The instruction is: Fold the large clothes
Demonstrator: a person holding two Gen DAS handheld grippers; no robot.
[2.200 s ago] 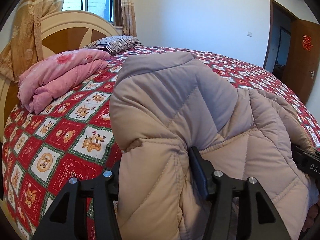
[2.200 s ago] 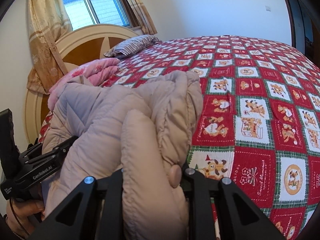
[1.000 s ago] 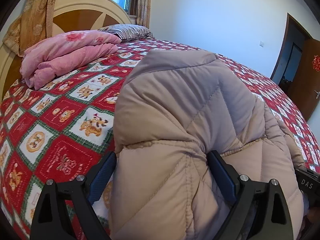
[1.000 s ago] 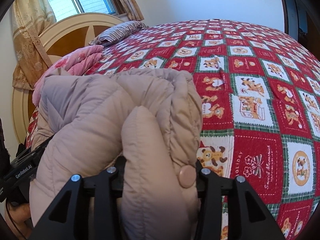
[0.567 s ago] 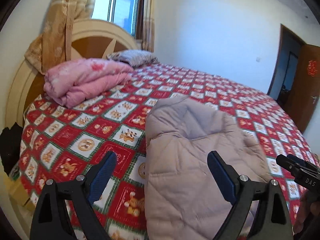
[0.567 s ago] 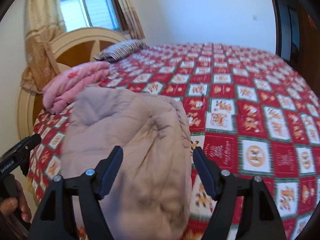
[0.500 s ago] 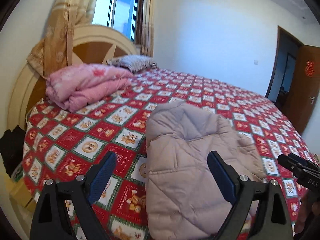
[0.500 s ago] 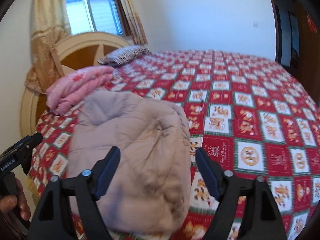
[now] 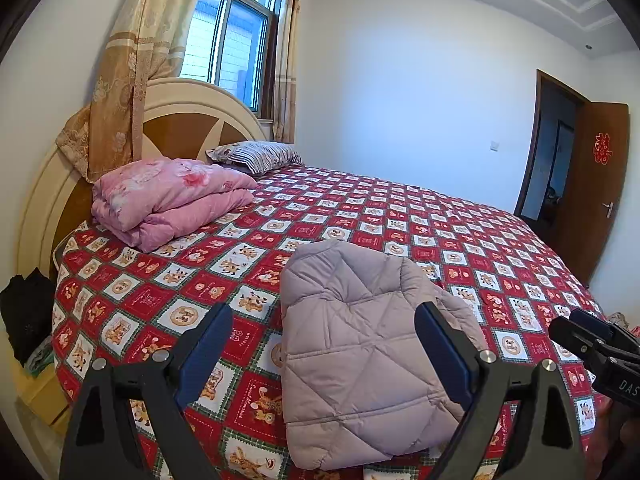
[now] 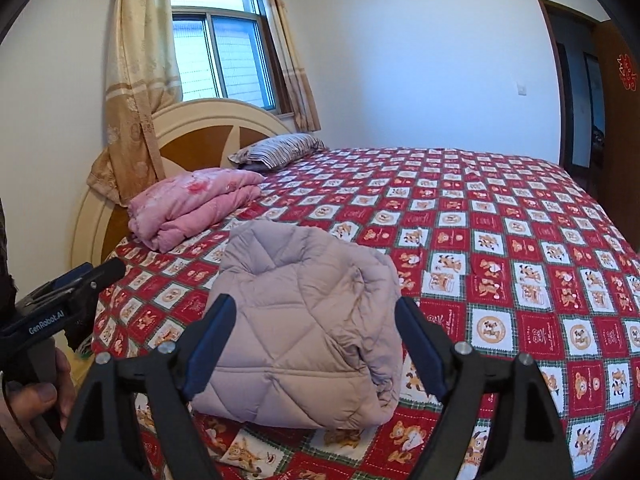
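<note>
While both claws hang above the near edge of the bed, neither has hold of anything: the left gripper (image 9: 324, 344) stands wide with its blue-lined fingers apart over the cloth, and the right gripper (image 10: 312, 338) is spread just as wide and empty, its jaws framing the bundle without touching it. Just beyond them the padded jacket (image 9: 360, 344) lies on the bedspread (image 9: 480, 248) as a compact, quilted packet, its layers doubled over and one rolled edge puffing up on the right side. By the look of it the folding itself is done and the garment has been set down; at most a little flattening or squaring of that puffy edge remains. Farther off, near the headboard, sit a folded pink quilt (image 9: 168, 200) and a striped pillow (image 9: 256, 156).
</note>
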